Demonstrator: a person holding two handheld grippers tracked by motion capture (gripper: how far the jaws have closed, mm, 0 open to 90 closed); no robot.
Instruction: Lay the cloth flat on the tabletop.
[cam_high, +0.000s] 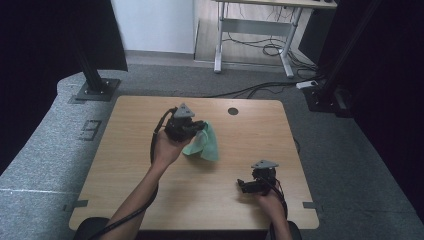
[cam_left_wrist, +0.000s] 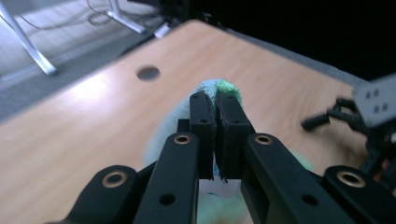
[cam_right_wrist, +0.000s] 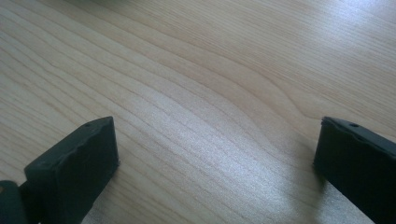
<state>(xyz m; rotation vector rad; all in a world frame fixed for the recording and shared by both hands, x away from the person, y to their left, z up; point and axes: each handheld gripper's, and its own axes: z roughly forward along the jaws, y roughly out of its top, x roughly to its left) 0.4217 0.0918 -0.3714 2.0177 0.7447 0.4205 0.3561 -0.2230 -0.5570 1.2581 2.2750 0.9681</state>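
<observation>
A light green cloth hangs above the middle of the wooden table, pinched at its top by my left gripper, which a hand holds raised. In the left gripper view the two black jaws are pressed together on a fold of the cloth, and more of it hangs pale and blurred beneath them. My right gripper rests low near the table's front right, pointing left. Its jaws stand wide apart over bare wood with nothing between them.
A round cable hole sits near the table's far edge. Black frame posts on base plates stand behind the table at left and right. A white desk frame and floor cables lie farther back on the grey carpet.
</observation>
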